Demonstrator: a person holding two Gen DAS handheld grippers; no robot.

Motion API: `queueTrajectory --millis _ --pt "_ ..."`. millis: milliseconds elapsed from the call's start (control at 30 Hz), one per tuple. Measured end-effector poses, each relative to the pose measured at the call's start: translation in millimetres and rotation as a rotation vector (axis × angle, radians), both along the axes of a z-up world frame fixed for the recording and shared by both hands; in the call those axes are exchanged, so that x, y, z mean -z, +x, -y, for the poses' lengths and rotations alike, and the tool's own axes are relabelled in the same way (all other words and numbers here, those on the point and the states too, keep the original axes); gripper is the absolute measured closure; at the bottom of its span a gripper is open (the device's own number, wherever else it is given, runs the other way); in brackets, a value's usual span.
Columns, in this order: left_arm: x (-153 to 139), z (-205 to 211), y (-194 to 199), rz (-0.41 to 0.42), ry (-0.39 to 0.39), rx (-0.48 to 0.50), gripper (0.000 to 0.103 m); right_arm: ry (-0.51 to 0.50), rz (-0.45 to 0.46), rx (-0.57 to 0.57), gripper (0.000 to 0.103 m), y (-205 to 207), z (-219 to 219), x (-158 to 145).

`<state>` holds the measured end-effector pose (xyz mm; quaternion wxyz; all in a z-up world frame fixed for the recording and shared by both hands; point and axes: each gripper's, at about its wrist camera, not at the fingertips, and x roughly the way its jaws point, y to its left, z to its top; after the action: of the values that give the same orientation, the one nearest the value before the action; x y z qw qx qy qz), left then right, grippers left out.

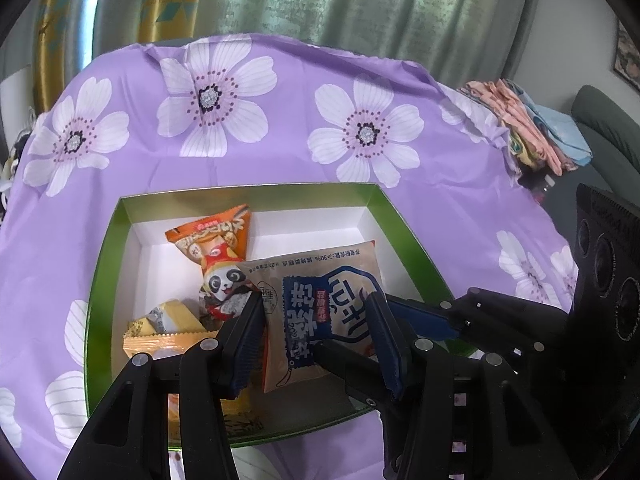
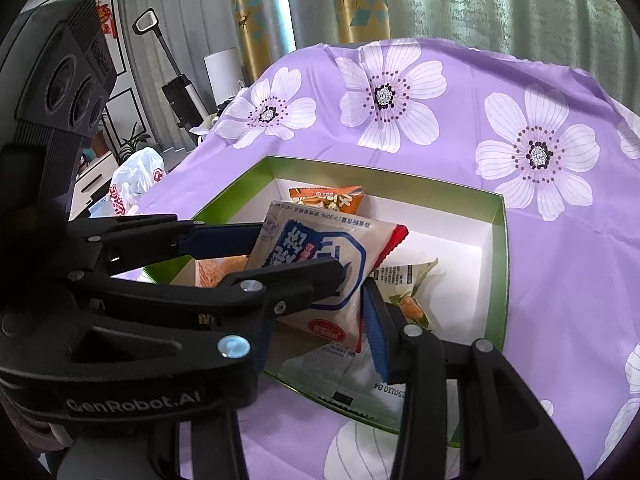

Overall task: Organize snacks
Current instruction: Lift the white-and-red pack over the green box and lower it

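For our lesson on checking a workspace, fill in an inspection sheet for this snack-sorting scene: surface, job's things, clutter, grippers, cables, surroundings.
Surface: purple floral cloth, wrinkled at the far edge.
Job's things: green-rimmed box with a white inside; beige and blue snack packet held above it; orange packet, panda packet and yellow packets inside the box.
Clutter: folded cloths at the far right corner.
Grippers: left hand-held gripper and right hand-held gripper both shut on the beige and blue snack packet.
Cables: nothing seen.
Surroundings: curtains behind; upright vacuum cleaner and plastic bag to the left.
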<state>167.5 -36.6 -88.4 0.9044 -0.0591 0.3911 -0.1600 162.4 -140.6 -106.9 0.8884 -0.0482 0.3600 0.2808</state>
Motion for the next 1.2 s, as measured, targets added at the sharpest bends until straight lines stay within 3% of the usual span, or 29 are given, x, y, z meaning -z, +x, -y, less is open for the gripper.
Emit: queueTrajectory --millis 1200 --pt "6 6 12 -0.054 0.049 -0.012 0.051 -0.026 -0.078 0.01 0.06 14 -7 8"
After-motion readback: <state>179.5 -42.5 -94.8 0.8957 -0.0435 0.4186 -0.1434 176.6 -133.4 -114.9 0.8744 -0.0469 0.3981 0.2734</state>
